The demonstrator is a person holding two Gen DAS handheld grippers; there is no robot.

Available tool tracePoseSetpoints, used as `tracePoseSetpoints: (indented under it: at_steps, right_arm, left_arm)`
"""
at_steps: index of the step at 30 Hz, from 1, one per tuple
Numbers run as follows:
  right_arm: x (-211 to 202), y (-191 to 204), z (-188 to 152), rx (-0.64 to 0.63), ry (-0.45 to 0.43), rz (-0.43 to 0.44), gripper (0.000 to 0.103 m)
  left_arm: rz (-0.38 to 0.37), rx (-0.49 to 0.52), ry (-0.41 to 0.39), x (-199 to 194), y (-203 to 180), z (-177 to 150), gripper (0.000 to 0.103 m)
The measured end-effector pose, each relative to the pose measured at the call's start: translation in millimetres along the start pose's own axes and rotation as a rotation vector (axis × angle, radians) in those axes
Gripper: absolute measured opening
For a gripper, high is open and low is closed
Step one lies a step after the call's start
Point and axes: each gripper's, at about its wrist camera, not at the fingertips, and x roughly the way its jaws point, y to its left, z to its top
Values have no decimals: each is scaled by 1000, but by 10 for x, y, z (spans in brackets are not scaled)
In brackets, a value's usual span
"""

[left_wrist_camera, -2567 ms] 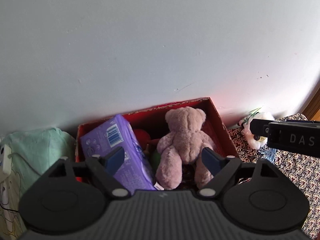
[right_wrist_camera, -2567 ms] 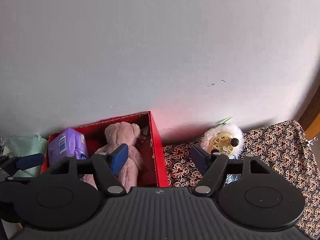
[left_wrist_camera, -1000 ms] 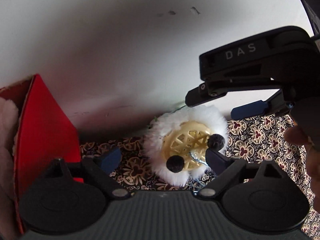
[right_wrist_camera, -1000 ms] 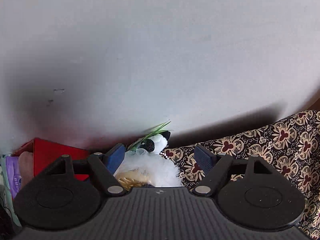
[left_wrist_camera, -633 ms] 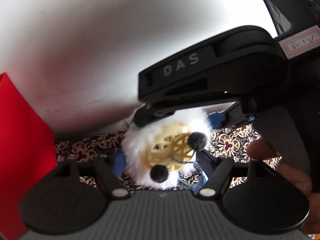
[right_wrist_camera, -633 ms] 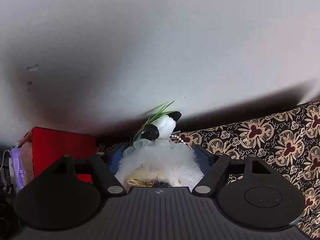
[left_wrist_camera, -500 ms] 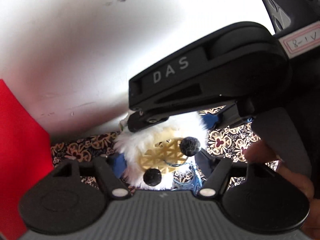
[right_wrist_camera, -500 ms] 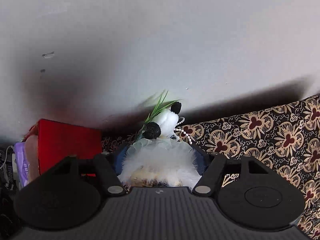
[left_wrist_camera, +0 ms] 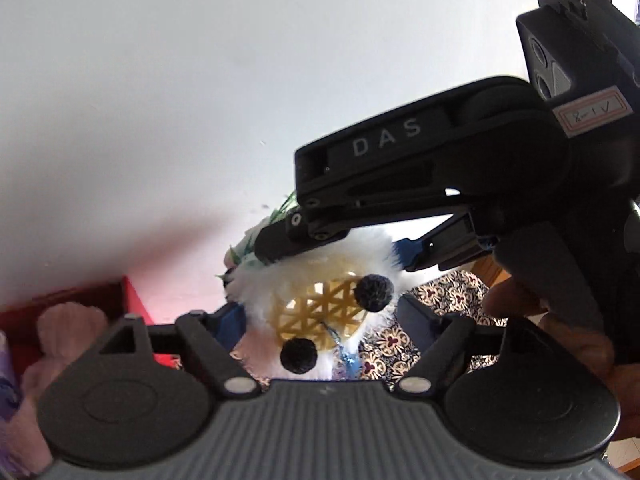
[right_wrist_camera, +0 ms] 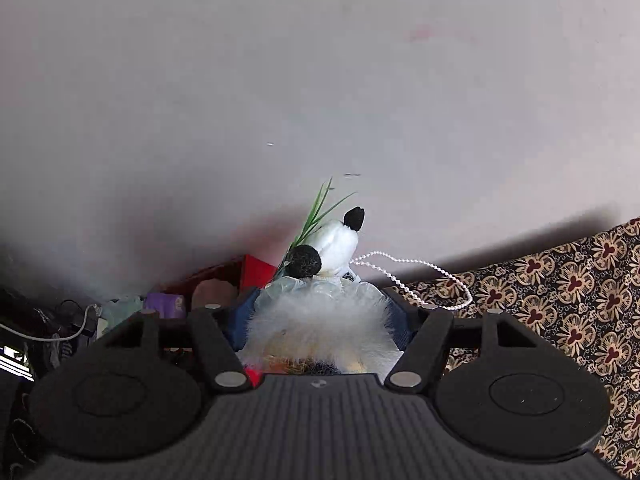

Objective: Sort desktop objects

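Observation:
A white fluffy toy [left_wrist_camera: 320,280] with a yellow lattice face and black pom-poms hangs in the air. My right gripper [right_wrist_camera: 322,320] is shut on its fur [right_wrist_camera: 320,328]; a panda head [right_wrist_camera: 336,242], green grass blades and a bead string [right_wrist_camera: 416,276] stick out beyond the fingers. In the left wrist view the right gripper [left_wrist_camera: 400,208] clamps the toy from above. My left gripper [left_wrist_camera: 324,324] stands open around the toy's lower part, its blue pads apart from the fur on the right side. The red box [left_wrist_camera: 132,292] holds a pink teddy bear [left_wrist_camera: 68,320].
A white wall is close behind. A brown flowered cloth [right_wrist_camera: 560,280] covers the table at the right. The red box [right_wrist_camera: 256,268] with a purple pack [right_wrist_camera: 164,304] lies left of the toy. Cables and clutter [right_wrist_camera: 48,332] sit at the far left.
The right gripper has closed on the fluffy toy and lifted it off the cloth. Both grippers have moved up and left, bringing the red box and teddy back into view.

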Motion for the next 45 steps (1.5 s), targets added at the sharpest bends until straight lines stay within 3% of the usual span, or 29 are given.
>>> tracePoseSetpoints:
  at_steps: [5, 11, 18, 25, 35, 39, 42, 45]
  right_arm:
    - [227, 693, -119, -92, 24, 102, 69]
    - [978, 1415, -396, -208, 77, 132, 69]
    - [1482, 1746, -577, -233, 102, 72, 68]
    - [1732, 1756, -656, -206, 116, -28, 72]
    - [1677, 1789, -825, -191, 137, -46, 73]
    - [1365, 1867, -730, -179, 59, -51, 73]
    - [1045, 1963, -655, -199, -20, -163, 79]
    - [822, 1899, -638, -183, -39, -281, 79]
  left_arm:
    - [104, -41, -49, -497, 517, -74, 84]
    - [193, -112, -39, -787, 1274, -300, 84]
    - [176, -158, 5, -684, 1931, -513, 89]
    - [121, -137, 63, -472, 2133, -667, 89]
    - [50, -124, 73, -549, 2236, -757, 89]
    - [67, -155, 48, -699, 2360, -696, 91]
    - [103, -173, 16, -884, 2436, -650, 98]
    - [159, -170, 3, -1031, 2311, -631, 99]
